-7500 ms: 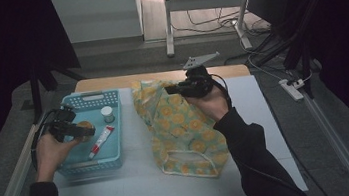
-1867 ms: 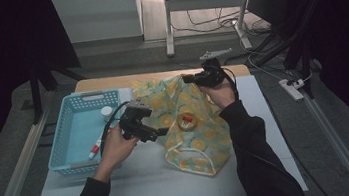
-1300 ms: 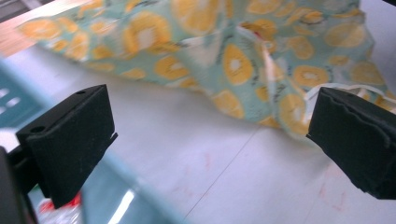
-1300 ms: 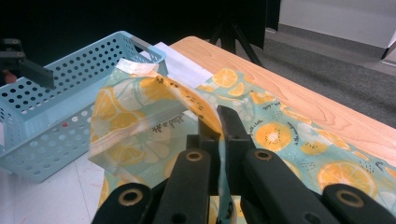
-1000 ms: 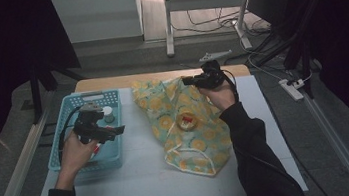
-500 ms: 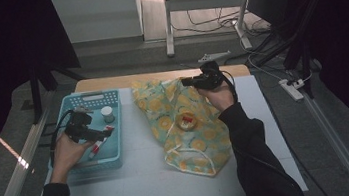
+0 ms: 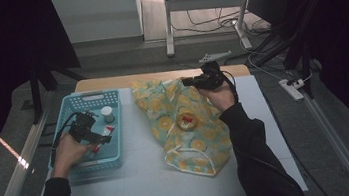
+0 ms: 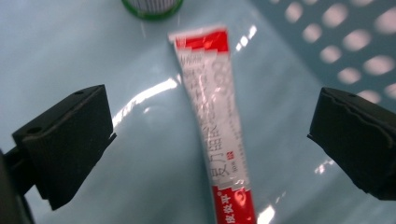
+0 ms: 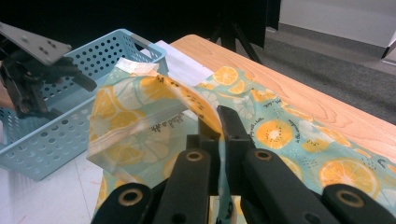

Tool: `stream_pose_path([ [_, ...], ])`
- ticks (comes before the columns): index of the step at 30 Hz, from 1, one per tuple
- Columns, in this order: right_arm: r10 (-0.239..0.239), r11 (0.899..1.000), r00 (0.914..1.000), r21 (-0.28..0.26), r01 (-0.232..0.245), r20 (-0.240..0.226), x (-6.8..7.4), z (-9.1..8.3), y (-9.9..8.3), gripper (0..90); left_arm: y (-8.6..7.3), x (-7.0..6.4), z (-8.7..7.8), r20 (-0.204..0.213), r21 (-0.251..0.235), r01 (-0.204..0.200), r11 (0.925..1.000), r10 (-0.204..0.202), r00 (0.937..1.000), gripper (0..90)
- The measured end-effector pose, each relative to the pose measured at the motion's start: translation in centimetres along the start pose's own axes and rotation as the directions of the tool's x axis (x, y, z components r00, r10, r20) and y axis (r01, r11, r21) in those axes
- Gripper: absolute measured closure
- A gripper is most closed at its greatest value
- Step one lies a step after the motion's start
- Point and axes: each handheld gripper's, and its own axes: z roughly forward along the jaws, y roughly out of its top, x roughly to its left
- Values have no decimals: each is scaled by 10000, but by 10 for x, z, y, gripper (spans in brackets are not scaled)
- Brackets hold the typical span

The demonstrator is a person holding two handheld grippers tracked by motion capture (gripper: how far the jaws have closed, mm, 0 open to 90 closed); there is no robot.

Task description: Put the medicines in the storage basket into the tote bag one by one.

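Blue plastic basket (image 7: 76, 166) at the bench's (image 7: 137, 183) left side, holding a red-and-white tube (image 8: 217, 126) flat on its floor and a small green-rimmed jar (image 7: 107, 114) beyond it. Left gripper (image 8: 210, 140) hovers low over the tube, jaws spread wide to either side, not touching it. Citrus-print bag (image 7: 186, 127) lies mid-bench; right gripper (image 9: 218, 122) is clamped on its raised rim, mouth lifted open.

Black hand-held gripper (image 7: 97, 135), trailing cable, dark sleeves.
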Motion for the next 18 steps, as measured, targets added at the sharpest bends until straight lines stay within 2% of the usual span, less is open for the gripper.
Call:
stream_pose_path([
  [4, 13, 10000, 10000, -3, -13, -18, 0, 0, -1, 894, 1, -4, 7, -290, 710, -246, 9972, 267, 9992, 62],
  [6, 10, 10000, 10000, -9, -10, -10, 0, 0, -1, 894, 2, -6, 9, -481, 935, -179, 9955, 225, 9986, 101],
  [7, 9, 10000, 10000, -5, -9, -19, 0, 0, -1, 894, 1, -5, 8, -296, 916, -123, 9957, 151, 9994, 126],
  [9, 9, 10000, 10000, -19, -10, -10, 0, 0, -1, 894, 1, -4, 7, 75, 914, -21, 9958, 15, 10000, 217],
  [16, 14, 10000, 10000, -34, -14, 0, 0, -1, -1, 894, -2, -3, 1, 206, 942, 66, 9955, -86, 9998, 541],
  [18, 20, 10000, 10000, -31, -20, -3, 0, -1, -1, 894, -2, -3, 0, 194, 1041, 271, 9942, -293, 9994, 642],
])
